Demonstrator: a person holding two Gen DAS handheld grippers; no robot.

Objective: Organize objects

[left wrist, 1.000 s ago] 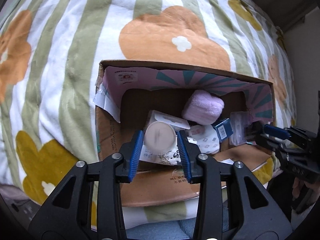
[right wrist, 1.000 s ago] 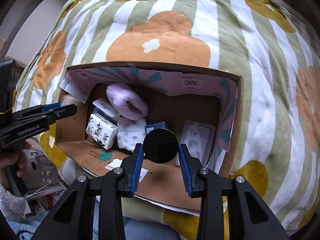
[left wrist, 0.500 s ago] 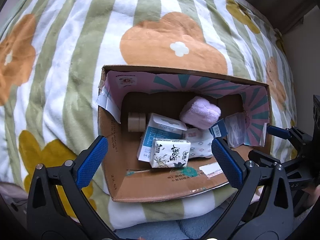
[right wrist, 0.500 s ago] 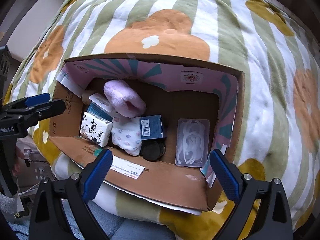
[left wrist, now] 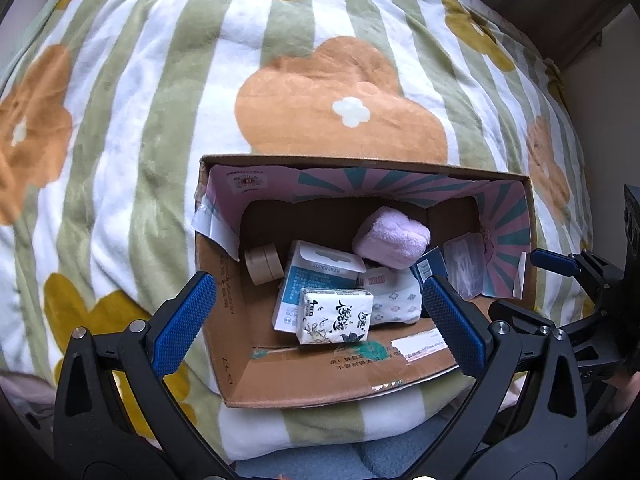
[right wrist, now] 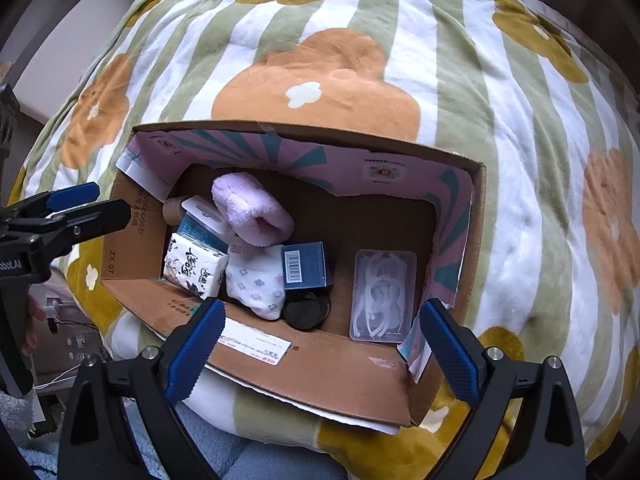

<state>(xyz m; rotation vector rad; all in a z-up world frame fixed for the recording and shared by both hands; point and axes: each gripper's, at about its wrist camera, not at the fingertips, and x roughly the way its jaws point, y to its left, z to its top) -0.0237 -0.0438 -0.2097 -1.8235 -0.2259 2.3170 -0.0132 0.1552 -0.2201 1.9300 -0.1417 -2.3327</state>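
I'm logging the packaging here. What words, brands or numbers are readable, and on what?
"SUPER DEER": white-and-blue box.
"ZX 07": inner side flap of the cardboard box.
"obot.AI": left gripper body, cut off.
Tissue pack calligraphy, barcode on the dark blue box, shipping label: unreadable.

Both the left hand-held gripper [left wrist: 320, 318] and the right hand-held gripper [right wrist: 322, 348] hang side by side with jaws spread wide, gripping nothing.

Soft, even daylight fills both views, brightest on the blanket [left wrist: 168, 92] at the far side, with no glare. The box [right wrist: 476, 184] interior lies in mild shadow, yet its contents stay sharp. Fisheye distortion bulges the scene, and the corners fall to black vignette.
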